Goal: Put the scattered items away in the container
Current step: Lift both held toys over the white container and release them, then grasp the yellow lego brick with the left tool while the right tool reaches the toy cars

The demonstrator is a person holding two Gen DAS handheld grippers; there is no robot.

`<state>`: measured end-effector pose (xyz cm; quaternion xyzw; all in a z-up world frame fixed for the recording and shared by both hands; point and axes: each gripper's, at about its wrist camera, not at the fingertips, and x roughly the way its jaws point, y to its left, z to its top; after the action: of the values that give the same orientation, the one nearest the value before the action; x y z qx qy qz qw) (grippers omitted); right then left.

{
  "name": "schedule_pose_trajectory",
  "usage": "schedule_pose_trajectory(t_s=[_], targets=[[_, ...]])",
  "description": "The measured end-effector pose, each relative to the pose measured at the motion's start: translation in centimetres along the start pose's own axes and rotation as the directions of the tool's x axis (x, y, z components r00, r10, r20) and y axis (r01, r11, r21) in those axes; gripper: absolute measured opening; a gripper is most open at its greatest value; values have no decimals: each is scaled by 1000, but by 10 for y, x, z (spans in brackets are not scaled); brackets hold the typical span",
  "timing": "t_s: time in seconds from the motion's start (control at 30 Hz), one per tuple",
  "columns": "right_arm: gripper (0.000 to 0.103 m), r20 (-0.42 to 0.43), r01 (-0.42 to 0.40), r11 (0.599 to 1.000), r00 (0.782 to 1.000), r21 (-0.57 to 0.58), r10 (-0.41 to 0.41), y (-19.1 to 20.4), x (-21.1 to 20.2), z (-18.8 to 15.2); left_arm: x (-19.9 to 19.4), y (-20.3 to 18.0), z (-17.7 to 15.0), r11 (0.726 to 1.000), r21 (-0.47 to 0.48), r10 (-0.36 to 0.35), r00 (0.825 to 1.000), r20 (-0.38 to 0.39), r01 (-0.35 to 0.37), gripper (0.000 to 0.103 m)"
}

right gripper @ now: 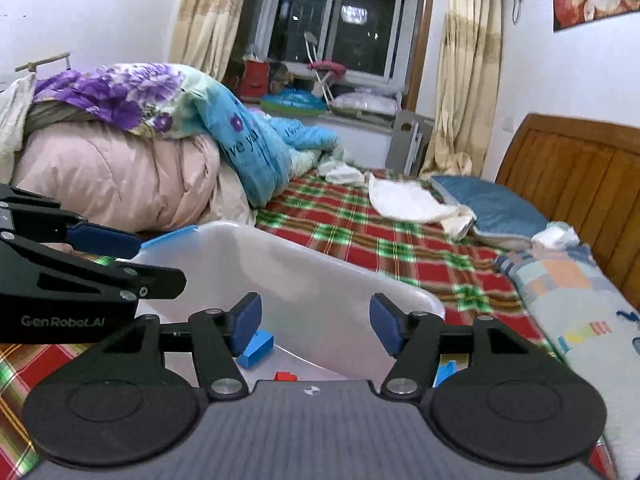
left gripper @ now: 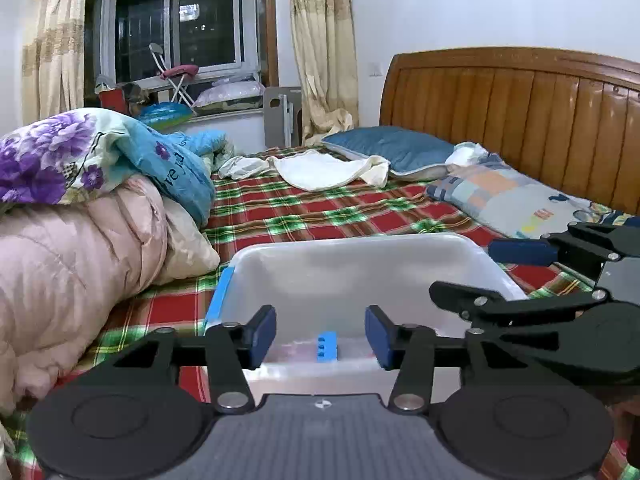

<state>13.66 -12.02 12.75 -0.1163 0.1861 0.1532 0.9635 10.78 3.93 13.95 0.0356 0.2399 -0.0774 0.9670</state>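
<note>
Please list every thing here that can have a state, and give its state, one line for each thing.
left hand-held gripper: open, holds nothing.
right hand-held gripper: open, holds nothing.
plastic container: no lid on it, upright on the bed.
blue block: inside the container.
red block: inside the container.
curtains: drawn aside.
quilts: heaped, not folded.

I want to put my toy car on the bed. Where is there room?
The plaid sheet is bare between the bin, the quilts and the white cloth. Inside the bin it is mostly bare around the blue block. By the pillows and grippers it is crowded.
</note>
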Motion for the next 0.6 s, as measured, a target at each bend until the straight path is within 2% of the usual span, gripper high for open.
schedule_pose_trajectory(t_s=[0.17,0.23,0.37,0.53,0.6], targets=[[67,41,-19,999,999,25,18,1,-26,-7,-21,4,-22,999,-38,11,1000,23,-11,64],[69,72,-19,999,997,27,17,3,-36,-11,-26,5,-34,999,-36,16,1000,11,-15,71],[73,107,-24,999,994,26,21,5,-52,-25,-31,6,-65,1000,-15,26,999,-34,-27,71],[73,131,-59,998,990,27,55,8,-67,-51,-35,4,-109,999,-40,19,996,-90,-22,71],[71,114,-64,998,992,14,62,10,-67,-63,-32,-1,-125,999,-40,19,991,-130,-24,71]])
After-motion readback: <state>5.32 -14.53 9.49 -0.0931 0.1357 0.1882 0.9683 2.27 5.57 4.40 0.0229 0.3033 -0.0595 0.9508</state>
